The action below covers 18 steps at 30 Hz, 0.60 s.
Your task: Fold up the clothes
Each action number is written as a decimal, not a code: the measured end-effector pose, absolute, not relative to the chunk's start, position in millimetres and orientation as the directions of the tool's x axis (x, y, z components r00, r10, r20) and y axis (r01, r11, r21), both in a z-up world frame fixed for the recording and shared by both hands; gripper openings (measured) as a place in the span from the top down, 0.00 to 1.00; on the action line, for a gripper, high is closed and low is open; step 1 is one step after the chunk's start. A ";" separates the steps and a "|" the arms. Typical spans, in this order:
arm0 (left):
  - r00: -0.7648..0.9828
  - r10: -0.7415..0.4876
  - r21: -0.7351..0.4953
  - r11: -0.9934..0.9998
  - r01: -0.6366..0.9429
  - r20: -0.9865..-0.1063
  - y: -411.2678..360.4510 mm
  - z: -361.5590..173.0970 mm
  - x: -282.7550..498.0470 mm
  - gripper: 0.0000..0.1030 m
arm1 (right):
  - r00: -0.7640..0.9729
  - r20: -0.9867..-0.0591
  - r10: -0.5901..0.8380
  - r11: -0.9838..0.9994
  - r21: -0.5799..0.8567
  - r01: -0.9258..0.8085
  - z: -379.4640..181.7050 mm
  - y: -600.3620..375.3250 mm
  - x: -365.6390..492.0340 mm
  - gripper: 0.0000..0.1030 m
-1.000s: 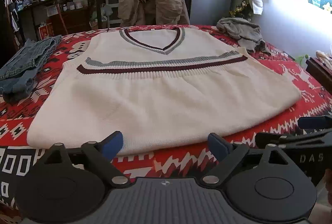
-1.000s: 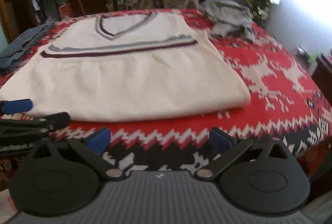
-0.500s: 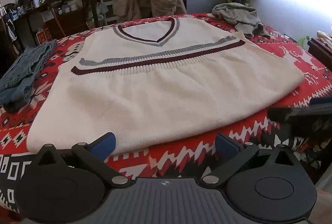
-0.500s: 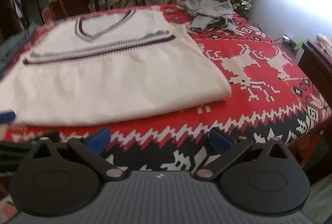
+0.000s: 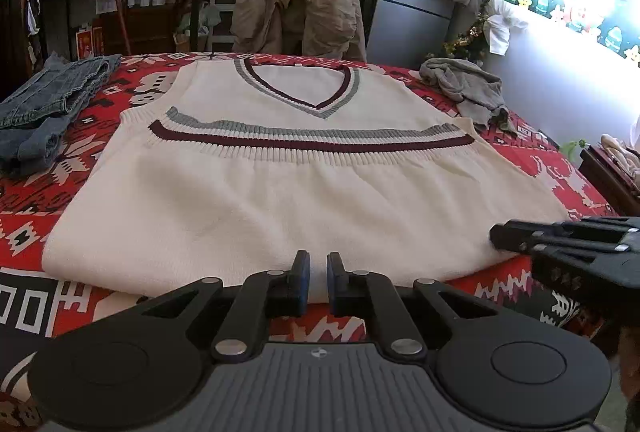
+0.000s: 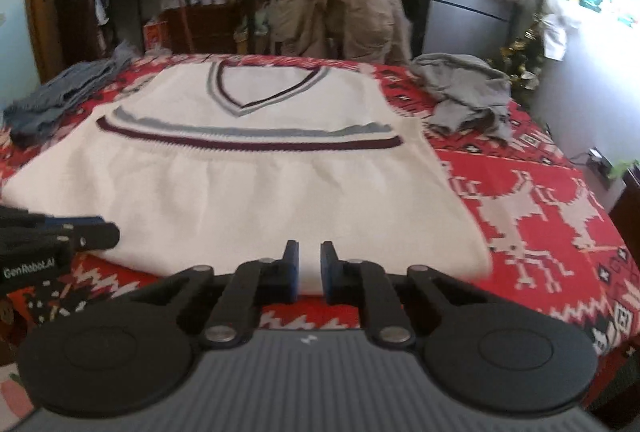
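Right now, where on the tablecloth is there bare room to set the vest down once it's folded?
Freest: the reindeer-patterned tablecloth right of the cream vest, nearer than the grey garment. The left side is tighter: the jeans leave only a narrow strip. The vest fills the middle.

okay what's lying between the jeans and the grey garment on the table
The cream sweater vest, spread flat between the jeans and the grey garment; both wrist views show it.

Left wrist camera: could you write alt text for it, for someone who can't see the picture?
A cream knitted vest lies flat on a red patterned tablecloth, and the left gripper is closing its blue-padded jaws on the near hem. The right gripper reaches in at the right; folded jeans lie left, grey cloth far right.
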<state>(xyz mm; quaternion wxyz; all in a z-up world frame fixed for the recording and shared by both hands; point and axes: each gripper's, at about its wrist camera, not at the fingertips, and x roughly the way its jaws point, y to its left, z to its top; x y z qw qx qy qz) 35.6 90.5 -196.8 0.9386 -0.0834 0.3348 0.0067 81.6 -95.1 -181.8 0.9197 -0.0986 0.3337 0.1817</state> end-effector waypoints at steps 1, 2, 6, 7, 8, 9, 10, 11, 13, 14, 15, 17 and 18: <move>0.777 -0.044 -0.153 0.986 -0.068 -0.628 90.9 -197.2 35.0 0.91 | 0.707 -0.656 0.265 0.912 -0.067 -0.404 -185.4 -93.7 81.5 0.91; 0.778 -0.044 -0.152 0.986 -0.067 -0.627 91.1 -197.5 34.3 0.91 | 0.706 -0.657 0.264 0.911 -0.071 -0.406 -188.3 -93.7 80.8 0.91; 0.781 -0.043 -0.148 0.987 -0.063 -0.624 91.1 -198.4 33.5 0.91 | 0.718 -0.655 0.235 0.915 -0.100 -0.391 -190.9 -105.5 78.3 0.91; 0.781 -0.042 -0.145 0.987 -0.062 -0.623 90.9 -198.6 33.4 0.91 | 0.717 -0.658 0.228 0.921 -0.094 -0.379 -190.3 -111.3 78.9 0.91; 0.782 -0.041 -0.142 0.988 -0.061 -0.622 90.5 -198.8 33.3 0.91 | 0.714 -0.663 0.225 0.926 -0.083 -0.368 -189.6 -117.2 80.1 0.92; 0.783 -0.040 -0.139 0.989 -0.060 -0.621 90.1 -199.0 33.1 0.91 | 0.715 -0.664 0.219 0.931 -0.077 -0.357 -188.2 -121.9 81.2 0.94; 0.784 -0.038 -0.135 0.989 -0.059 -0.620 89.8 -199.1 33.0 0.91 | 0.723 -0.658 0.210 0.935 -0.080 -0.345 -185.8 -124.9 82.4 0.92; 0.784 -0.036 -0.132 0.990 -0.059 -0.620 89.2 -199.2 33.0 0.91 | 0.730 -0.653 0.200 0.940 -0.083 -0.332 -183.4 -127.9 83.5 0.92; 0.783 -0.034 -0.128 0.990 -0.058 -0.621 88.7 -199.1 32.8 0.91 | 0.746 -0.635 0.201 0.947 -0.070 -0.315 -177.9 -132.7 87.7 0.92; 0.783 -0.034 -0.128 0.990 -0.058 -0.621 88.7 -199.1 32.8 0.91 | 0.750 -0.631 0.199 0.949 -0.068 -0.308 -176.3 -132.8 91.8 0.92; 0.782 -0.035 -0.129 0.990 -0.058 -0.622 88.9 -199.0 33.0 0.91 | 0.751 -0.631 0.194 0.950 -0.070 -0.304 -176.7 -132.1 96.4 0.92; 0.781 -0.038 -0.134 0.989 -0.059 -0.623 89.5 -198.7 33.2 0.91 | 0.750 -0.636 0.184 0.951 -0.077 -0.298 -180.8 -132.8 104.8 0.92; 0.781 -0.039 -0.137 0.989 -0.059 -0.623 89.8 -198.6 33.0 0.91 | 0.751 -0.637 0.175 0.952 -0.085 -0.294 -183.3 -136.5 104.8 0.92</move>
